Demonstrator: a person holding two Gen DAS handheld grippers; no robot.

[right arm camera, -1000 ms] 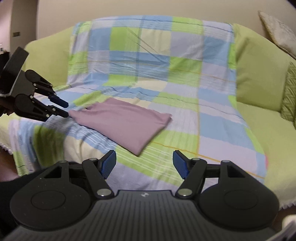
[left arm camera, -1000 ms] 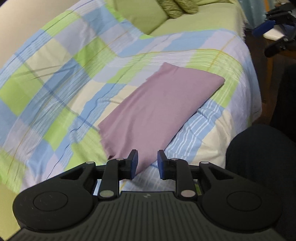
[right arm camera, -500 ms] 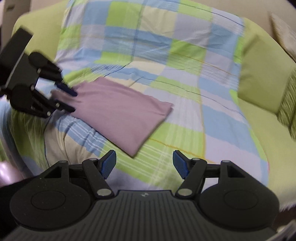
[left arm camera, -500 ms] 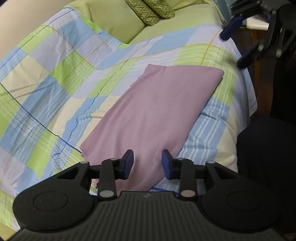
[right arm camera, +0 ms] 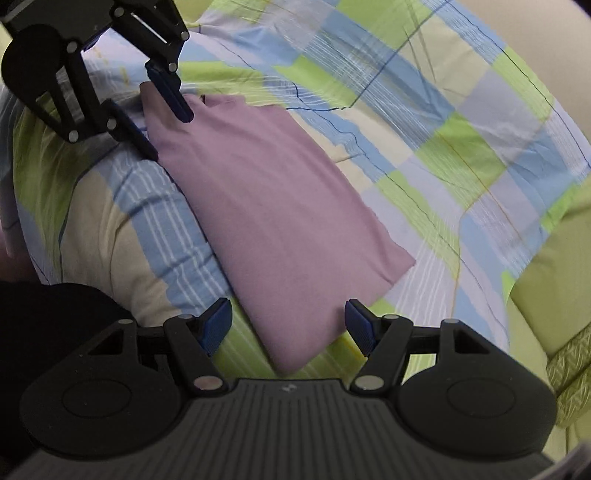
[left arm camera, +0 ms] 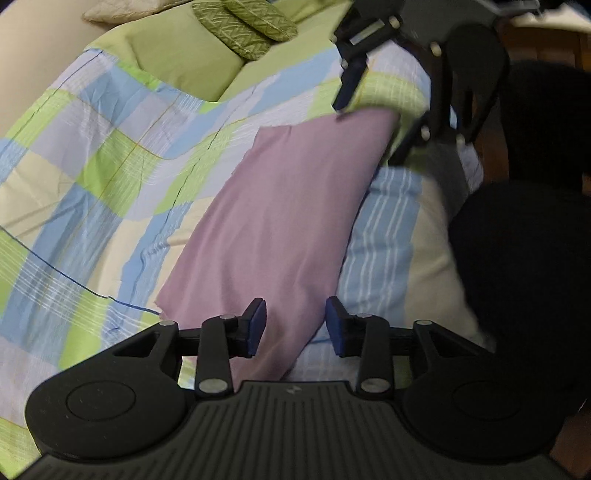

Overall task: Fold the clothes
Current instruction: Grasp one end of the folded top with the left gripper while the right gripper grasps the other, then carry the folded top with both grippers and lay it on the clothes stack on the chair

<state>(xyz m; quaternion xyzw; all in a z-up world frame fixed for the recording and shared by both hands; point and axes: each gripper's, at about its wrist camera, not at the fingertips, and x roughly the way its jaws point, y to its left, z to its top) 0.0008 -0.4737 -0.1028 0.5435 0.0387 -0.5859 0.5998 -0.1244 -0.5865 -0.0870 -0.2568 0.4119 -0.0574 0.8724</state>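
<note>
Closer now, left tongs (left arm camera: 293, 325) and right tongs (right arm camera: 288, 325), both apart, straddling opposite ends of folded mauve cloth rectangle (left arm camera: 280, 206) near sofa's front edge; another fold probably left.

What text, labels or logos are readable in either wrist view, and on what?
No readable words or numbers in either view.
Left gripper body: small pale emblem at top centre, too small to read.
Right gripper body: same small emblem, unreadable.
Pink garment, checked sheet, green cushions: no print or labels visible.
</note>
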